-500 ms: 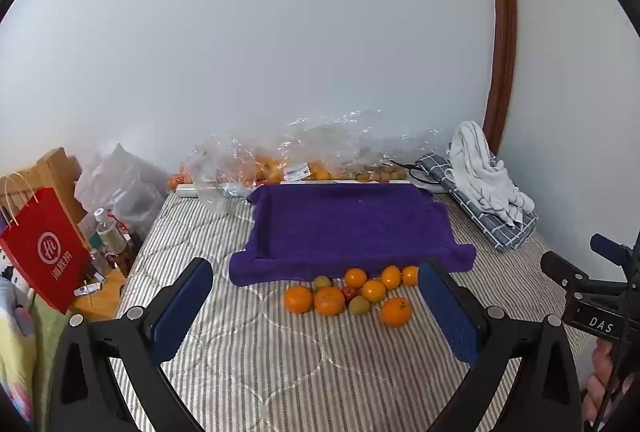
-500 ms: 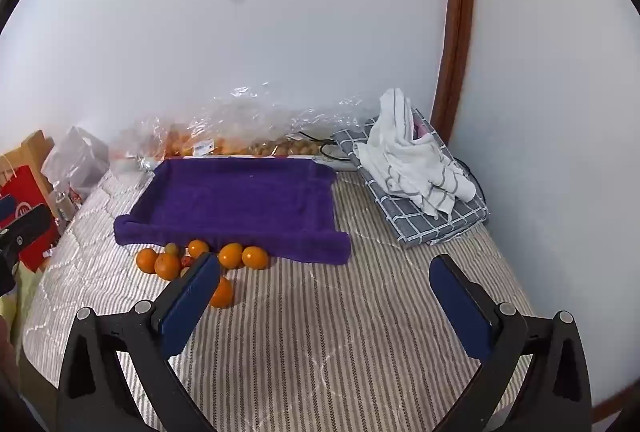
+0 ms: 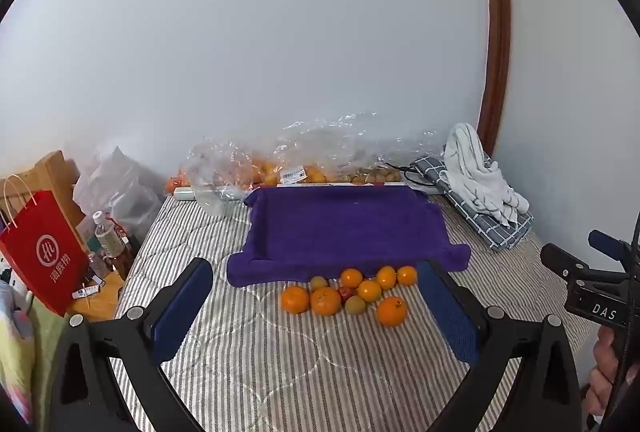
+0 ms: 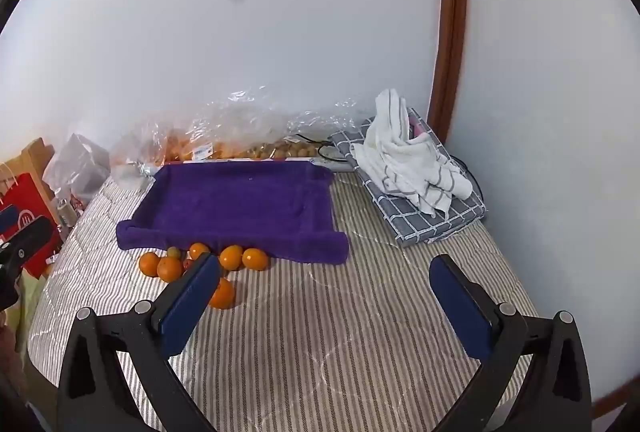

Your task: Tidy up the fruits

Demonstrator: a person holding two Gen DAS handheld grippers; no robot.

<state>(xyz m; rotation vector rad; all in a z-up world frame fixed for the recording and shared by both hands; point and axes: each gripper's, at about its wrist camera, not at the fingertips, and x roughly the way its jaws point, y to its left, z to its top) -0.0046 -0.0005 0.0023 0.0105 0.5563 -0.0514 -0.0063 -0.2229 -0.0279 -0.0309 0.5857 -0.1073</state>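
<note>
Plainly, both the left tongs [image 3: 312, 308] and the right tongs [image 4: 324, 302] stand wide apart and empty, hovering over the bed [image 4: 320, 352]. The fruits [image 3: 348, 294], smooth round oranges with a few smaller greenish and red ones, lie bunched and touching on the striped quilt, just against the near edge of the soft purple towel [image 3: 344, 228]. Being round and packed close, they could roll: a pad nudging one may scatter its neighbours across the yielding quilt toward the bed's edge. Crinkled clear bags [image 3: 304, 159] of more fruit line the far edge.
</note>
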